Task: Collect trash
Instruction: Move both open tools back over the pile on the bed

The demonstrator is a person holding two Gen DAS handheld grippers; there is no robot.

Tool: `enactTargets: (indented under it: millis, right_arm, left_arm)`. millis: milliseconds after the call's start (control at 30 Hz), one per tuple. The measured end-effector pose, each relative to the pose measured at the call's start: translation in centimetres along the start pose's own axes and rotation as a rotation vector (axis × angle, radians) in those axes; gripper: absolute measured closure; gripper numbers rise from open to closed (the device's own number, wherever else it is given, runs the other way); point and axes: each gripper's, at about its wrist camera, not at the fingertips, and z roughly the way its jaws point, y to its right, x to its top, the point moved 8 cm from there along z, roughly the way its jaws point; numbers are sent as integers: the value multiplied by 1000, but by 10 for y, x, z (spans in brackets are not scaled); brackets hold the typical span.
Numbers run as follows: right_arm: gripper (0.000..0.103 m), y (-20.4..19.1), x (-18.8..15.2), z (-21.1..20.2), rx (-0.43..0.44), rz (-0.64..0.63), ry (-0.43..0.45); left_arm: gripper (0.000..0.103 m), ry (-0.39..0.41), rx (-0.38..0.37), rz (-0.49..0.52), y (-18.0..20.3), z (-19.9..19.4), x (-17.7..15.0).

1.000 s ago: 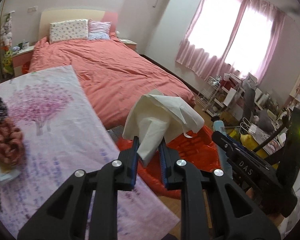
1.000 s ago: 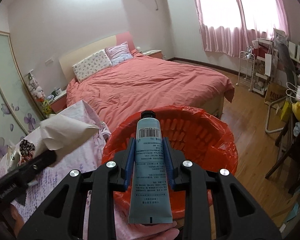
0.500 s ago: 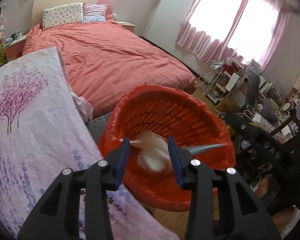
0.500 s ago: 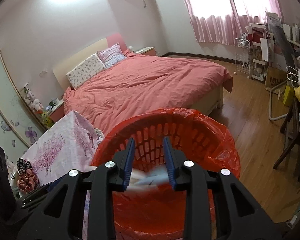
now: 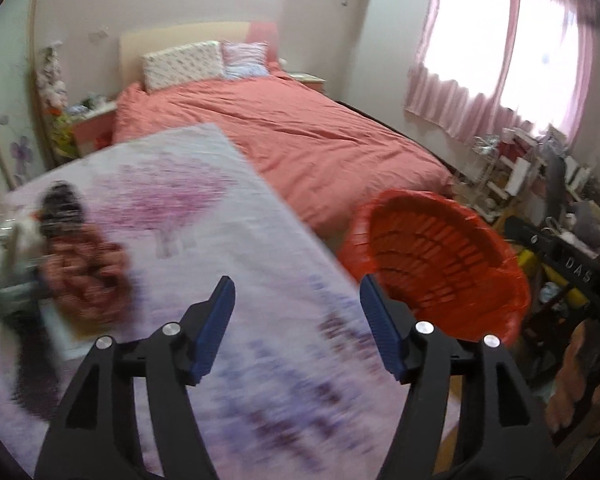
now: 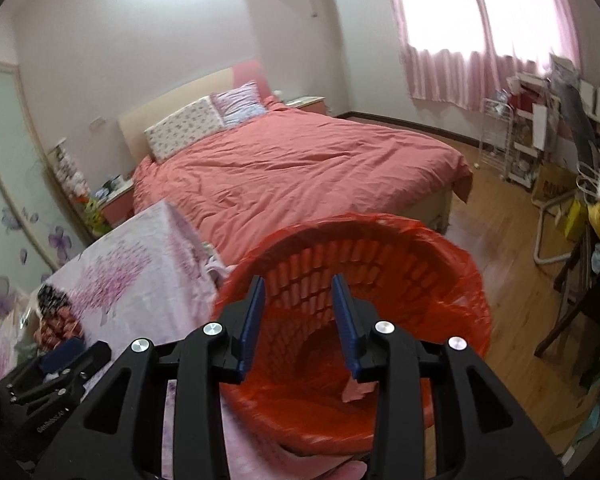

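A red bin (image 5: 440,264) lined with a red plastic bag stands on the floor beside the table; it also fills the middle of the right wrist view (image 6: 360,312). My left gripper (image 5: 296,300) is open and empty, over the table's edge and left of the bin. My right gripper (image 6: 300,312) is open and empty, just above the bin's near rim. The tissue and the tube are not visible; the bin's bottom is hidden or blurred.
The table (image 5: 204,216) wears a pink floral cloth. A reddish-brown and black bundle (image 5: 80,256) lies at its left side, also in the right wrist view (image 6: 54,320). A salmon-covered bed (image 6: 300,168) stands behind. Cluttered shelves and chairs (image 6: 560,168) stand at right.
Both grippers opened and let go: the tissue and the tube dropped into the bin. The left gripper has swung left toward the table; the right one stays over the bin.
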Motion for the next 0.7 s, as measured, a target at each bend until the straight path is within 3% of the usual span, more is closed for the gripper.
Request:
enactTargets:
  millis: [433, 700]
  right_arm:
    - [67, -116, -37, 0, 152, -168, -79]
    - [67, -196, -62, 15, 247, -277, -142]
  left_arm:
    - [35, 39, 228, -166, -164, -75, -45]
    - [35, 39, 314, -262, -232, -97, -71]
